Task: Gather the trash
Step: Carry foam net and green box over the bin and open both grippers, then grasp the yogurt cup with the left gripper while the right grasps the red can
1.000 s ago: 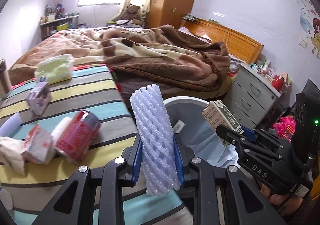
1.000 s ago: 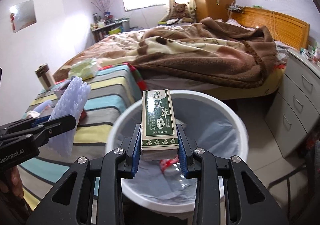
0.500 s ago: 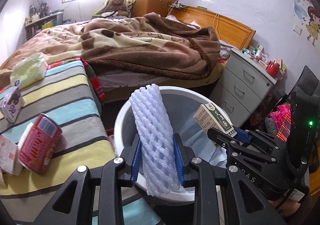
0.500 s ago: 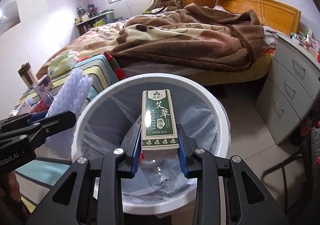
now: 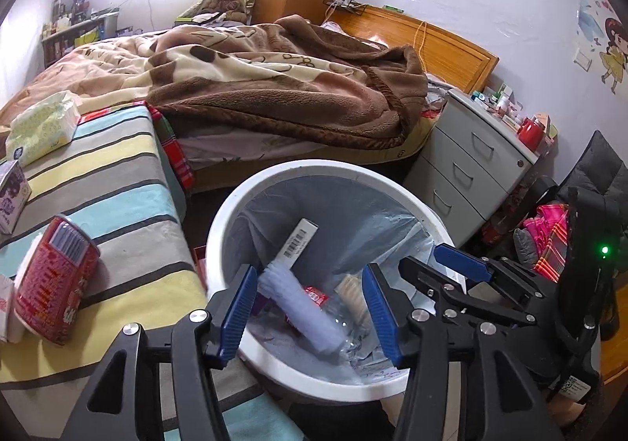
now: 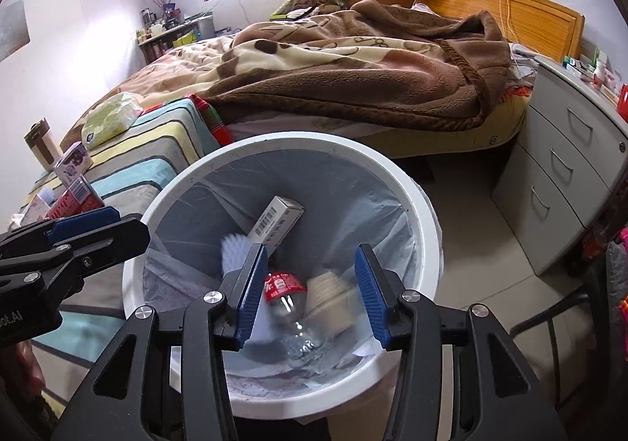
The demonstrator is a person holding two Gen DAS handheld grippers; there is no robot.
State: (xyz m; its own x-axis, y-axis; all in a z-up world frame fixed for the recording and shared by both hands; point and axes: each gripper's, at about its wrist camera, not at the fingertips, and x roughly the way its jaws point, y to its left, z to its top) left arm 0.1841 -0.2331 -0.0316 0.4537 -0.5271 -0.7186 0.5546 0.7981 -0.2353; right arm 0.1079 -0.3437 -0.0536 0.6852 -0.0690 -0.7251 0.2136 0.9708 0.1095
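A: What does the bin [image 6: 426, 213] hold?
B: The white bin, lined with a grey bag [image 6: 353, 201], holds a foam net sleeve [image 5: 298, 307], a small box [image 6: 276, 219] with a barcode leaning on the far-left wall, a clear bottle [image 6: 290, 299] with a red label, and a blurred tan item [image 6: 327, 290] at its right. The sleeve lies slantwise, its upper end touching the box.

A: And the jaws?
B: Left gripper [image 5: 308, 309]: jaws spread wide, holding nothing, above the bin's near rim. Right gripper [image 6: 310, 292]: jaws likewise spread wide and empty, over the bin's opening.

A: What surrounds the bin?
B: At its left, a striped bench [image 5: 117, 182] carries a red cup [image 5: 55, 284] on its side near the front edge, a purple carton [image 5: 11, 197] at the left edge, and a tissue pack [image 5: 43, 125] at the far corner. Behind stands a bed [image 6: 353, 60] with a brown blanket; at the right, a grey drawer chest [image 6: 565, 182].
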